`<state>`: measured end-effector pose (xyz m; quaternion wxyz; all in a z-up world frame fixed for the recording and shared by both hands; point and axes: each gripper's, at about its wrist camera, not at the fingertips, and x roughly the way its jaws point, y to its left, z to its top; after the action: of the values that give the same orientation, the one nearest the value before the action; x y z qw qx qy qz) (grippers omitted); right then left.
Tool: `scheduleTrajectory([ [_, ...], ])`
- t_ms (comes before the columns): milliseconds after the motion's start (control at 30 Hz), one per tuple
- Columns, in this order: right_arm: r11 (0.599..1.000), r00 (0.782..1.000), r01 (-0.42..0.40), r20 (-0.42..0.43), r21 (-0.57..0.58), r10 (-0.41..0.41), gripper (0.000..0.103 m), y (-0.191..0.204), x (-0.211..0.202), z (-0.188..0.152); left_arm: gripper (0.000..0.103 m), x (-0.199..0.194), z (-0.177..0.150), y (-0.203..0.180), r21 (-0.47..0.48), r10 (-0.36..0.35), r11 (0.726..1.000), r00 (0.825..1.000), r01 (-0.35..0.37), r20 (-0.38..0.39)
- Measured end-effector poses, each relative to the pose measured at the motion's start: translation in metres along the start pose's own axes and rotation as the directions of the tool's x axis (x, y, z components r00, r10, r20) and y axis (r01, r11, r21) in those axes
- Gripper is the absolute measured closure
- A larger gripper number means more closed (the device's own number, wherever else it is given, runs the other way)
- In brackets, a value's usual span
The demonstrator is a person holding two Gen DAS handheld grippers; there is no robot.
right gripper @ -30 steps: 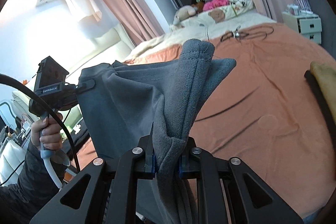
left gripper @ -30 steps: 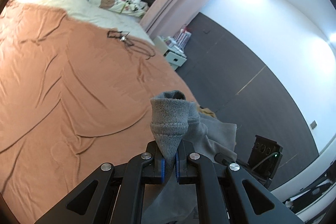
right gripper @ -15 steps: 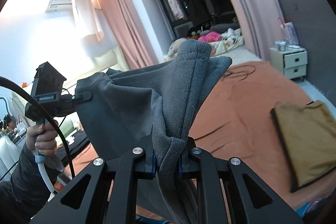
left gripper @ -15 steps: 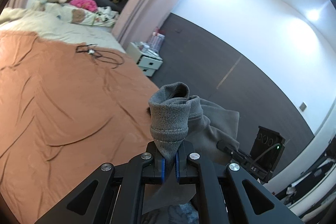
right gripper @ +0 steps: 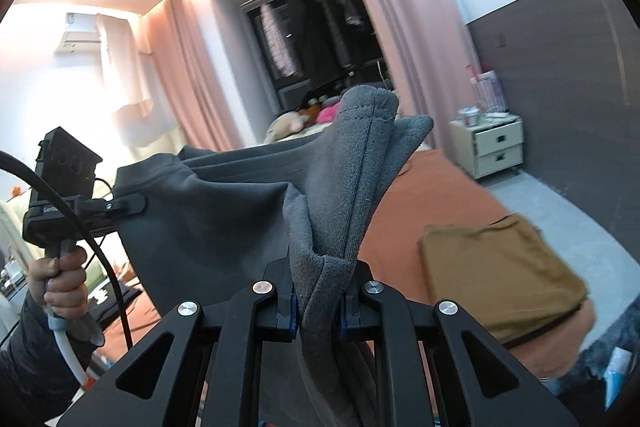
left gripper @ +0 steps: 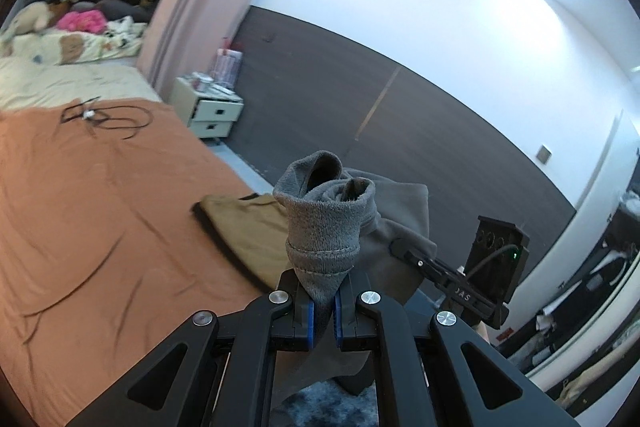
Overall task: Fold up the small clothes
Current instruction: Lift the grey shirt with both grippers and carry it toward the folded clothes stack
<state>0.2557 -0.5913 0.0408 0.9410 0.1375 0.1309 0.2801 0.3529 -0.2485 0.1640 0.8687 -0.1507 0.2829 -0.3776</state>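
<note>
Left wrist view: the left gripper is clamped on a bunched corner of the grey garment, which stands up from the jaws toward 12 o'clock; the cloth runs off toward 3 o'clock, where the right gripper pinches its other corner; at 10 o'clock of the jaws a folded tan garment lies at the edge of the orange bed cover; further toward 11 o'clock, a black cable on the cover and a white nightstand beside the bed. Right wrist view: the right gripper is pinched tight on a thick fold of the grey garment; the cloth stretches in the air toward 9 o'clock to the left gripper, carried by a hand; the folded tan garment sits at 3 o'clock on the bed.
</note>
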Motion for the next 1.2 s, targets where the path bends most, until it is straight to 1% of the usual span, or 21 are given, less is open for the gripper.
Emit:
scheduleTrajectory([
  [67, 0.999, 0.999, 0.035, 0.016, -0.003, -0.035, 0.093, -0.005, -0.008, 0.001, 0.097, 0.017, 0.005, -0.015, 0.021, -0.025, 0.999, 1.000, 0.026, -0.009],
  [300, 0.993, 0.992, 0.121, 0.046, -0.015, -0.120, 0.093, 0.000, -0.026, 0.000, 0.097, 0.067, 0.017, -0.050, 0.071, -0.091, 0.993, 0.995, 0.093, -0.042],
  [500, 0.977, 0.975, 0.209, 0.082, -0.033, -0.206, 0.093, 0.015, -0.030, 0.008, 0.097, 0.106, 0.028, -0.072, 0.088, -0.163, 0.982, 0.985, 0.168, -0.057],
  [567, 0.974, 0.971, 0.223, 0.092, -0.036, -0.219, 0.093, 0.020, -0.027, 0.006, 0.097, 0.118, 0.031, -0.078, 0.093, -0.181, 0.978, 0.982, 0.185, -0.058],
  [700, 0.967, 0.962, 0.255, 0.103, -0.022, -0.252, 0.093, 0.029, -0.019, 0.000, 0.097, 0.140, 0.036, -0.082, 0.079, -0.209, 0.974, 0.976, 0.213, -0.061],
  [833, 0.956, 0.951, 0.292, 0.109, 0.002, -0.291, 0.093, 0.032, -0.014, -0.009, 0.097, 0.163, 0.040, -0.085, 0.068, -0.236, 0.968, 0.968, 0.242, -0.091],
  [933, 0.953, 0.947, 0.301, 0.109, 0.023, -0.302, 0.093, 0.035, -0.010, -0.014, 0.097, 0.177, 0.042, -0.086, 0.070, -0.251, 0.963, 0.962, 0.260, -0.110],
  [1033, 0.950, 0.944, 0.311, 0.101, 0.033, -0.313, 0.093, 0.045, 0.003, -0.019, 0.097, 0.192, 0.043, -0.083, 0.072, -0.253, 0.962, 0.959, 0.264, -0.130],
  [1200, 0.947, 0.944, 0.317, 0.080, 0.040, -0.320, 0.093, 0.065, 0.033, -0.025, 0.097, 0.212, 0.049, -0.070, 0.050, -0.259, 0.962, 0.956, 0.267, -0.135],
])
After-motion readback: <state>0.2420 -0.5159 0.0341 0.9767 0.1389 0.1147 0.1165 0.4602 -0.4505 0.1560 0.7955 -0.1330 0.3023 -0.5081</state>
